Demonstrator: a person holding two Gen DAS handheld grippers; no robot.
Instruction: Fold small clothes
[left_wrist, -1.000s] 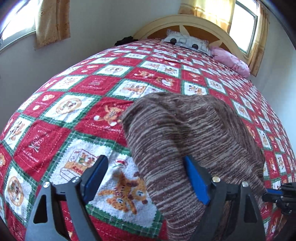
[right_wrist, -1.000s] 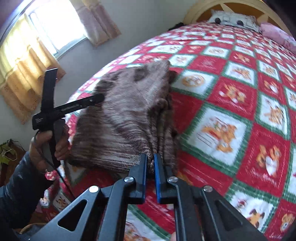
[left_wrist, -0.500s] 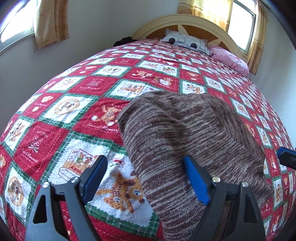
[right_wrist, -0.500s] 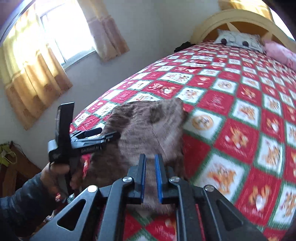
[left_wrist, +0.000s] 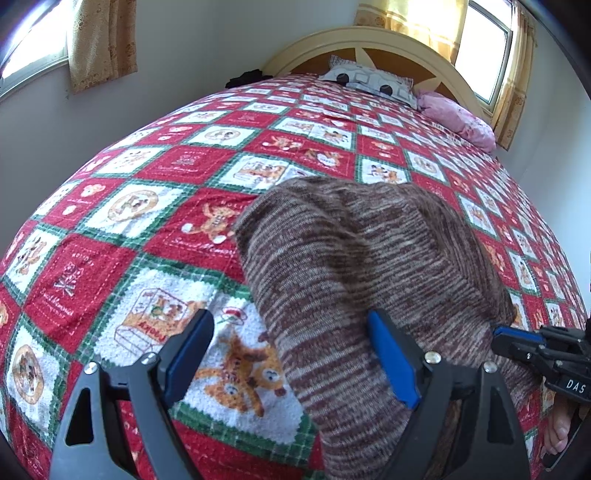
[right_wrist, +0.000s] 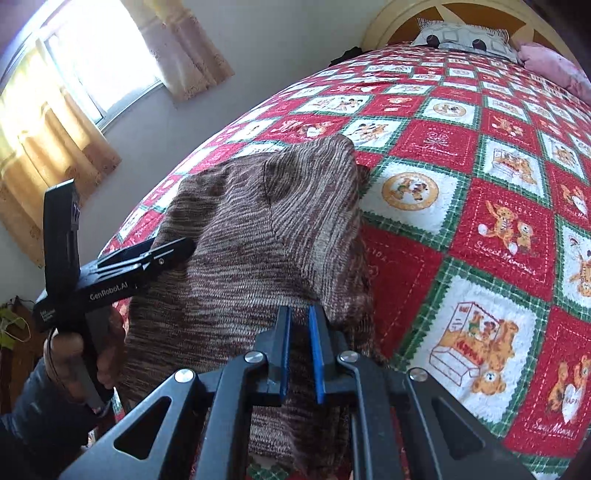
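We are comparing against the frames a second back: the right tongs, then pinched on the near hem of the brown knit garment, lifted away half a second ago and are now coming back down at that hem. Their blue pads are standing narrow with a thin gap between them; we cannot tell whether cloth is caught there. The left tongs are staying wide, the garment's left margin lying between the pads, unheld.

The garment is resting, already doubled over, near the foot edge of the bed. We are reading this as a re-grip for the next fold, not a finished one.

Count: one garment, two tongs, two pillows at the head edge, one patterned and one pink.
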